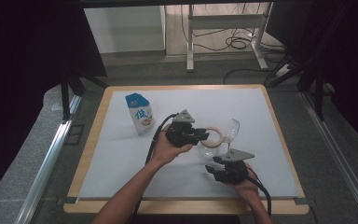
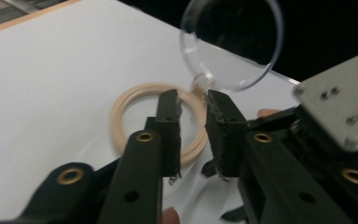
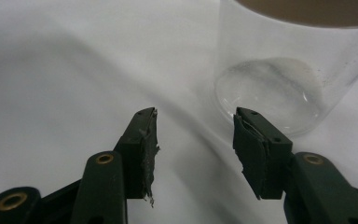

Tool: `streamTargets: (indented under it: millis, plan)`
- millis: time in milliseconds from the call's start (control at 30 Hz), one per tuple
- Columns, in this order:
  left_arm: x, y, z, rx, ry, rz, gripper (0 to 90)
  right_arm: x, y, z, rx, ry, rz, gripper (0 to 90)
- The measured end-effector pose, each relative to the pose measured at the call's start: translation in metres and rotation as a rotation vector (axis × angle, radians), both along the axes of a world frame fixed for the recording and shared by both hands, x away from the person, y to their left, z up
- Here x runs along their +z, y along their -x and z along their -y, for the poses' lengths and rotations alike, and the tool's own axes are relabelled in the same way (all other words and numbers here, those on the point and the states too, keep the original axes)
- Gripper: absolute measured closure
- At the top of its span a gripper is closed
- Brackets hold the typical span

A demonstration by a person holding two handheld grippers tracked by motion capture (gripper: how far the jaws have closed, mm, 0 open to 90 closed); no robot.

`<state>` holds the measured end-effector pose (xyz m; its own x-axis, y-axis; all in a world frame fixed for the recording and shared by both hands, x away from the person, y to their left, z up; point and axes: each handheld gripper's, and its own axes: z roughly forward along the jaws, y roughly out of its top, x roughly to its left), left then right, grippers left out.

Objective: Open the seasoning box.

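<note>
A clear glass jar [image 3: 284, 70] stands upright on the white mat [image 1: 121, 163] near the middle. Its round clear lid [image 1: 232, 128] is tipped open behind it. A beige ring [image 1: 220, 135] lies at the jar's mouth. My left gripper [image 1: 205, 135] reaches in from the left. In the left gripper view, my left gripper [image 2: 193, 100] has its jaws a little apart over the near side of the ring [image 2: 142, 89], not pinching it, with the lid [image 2: 233, 46] beyond. My right gripper [image 1: 212, 167] sits in front of the jar. My right gripper [image 3: 193, 116] is open, with nothing between its pads.
A blue-and-white milk pouch [image 1: 140, 114] stands at the back left of the mat. The wooden table edge [image 1: 186, 205] runs along the front. A metal desk frame [image 1: 223, 28] with cables stands on the floor beyond the table.
</note>
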<state>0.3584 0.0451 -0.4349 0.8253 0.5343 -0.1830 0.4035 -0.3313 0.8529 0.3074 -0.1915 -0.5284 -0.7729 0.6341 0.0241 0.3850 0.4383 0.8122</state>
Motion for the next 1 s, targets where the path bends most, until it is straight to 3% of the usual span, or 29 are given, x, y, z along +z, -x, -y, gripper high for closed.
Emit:
streamTargets:
  millis: [200, 433, 833, 1000]
  plan:
    - [-0.013, 0.008, -0.027, 0.037, 0.004, 0.004, 52.9, 0.000, 0.000, -0.002, -0.001, 0.001, -0.005, 49.6]
    - [-0.032, 0.020, -0.054, 0.077, -0.011, 0.005, 40.8, 0.000, 0.000, -0.004, 0.001, 0.003, -0.002, 49.1]
    - [-0.058, 0.039, -0.095, 0.177, -0.028, 0.006, 38.7, 0.000, 0.001, -0.009, 0.009, 0.005, 0.008, 47.1]
    - [-0.061, 0.040, -0.102, 0.185, -0.042, -0.003, 37.5, 0.000, 0.001, -0.011, 0.011, 0.005, 0.011, 46.2]
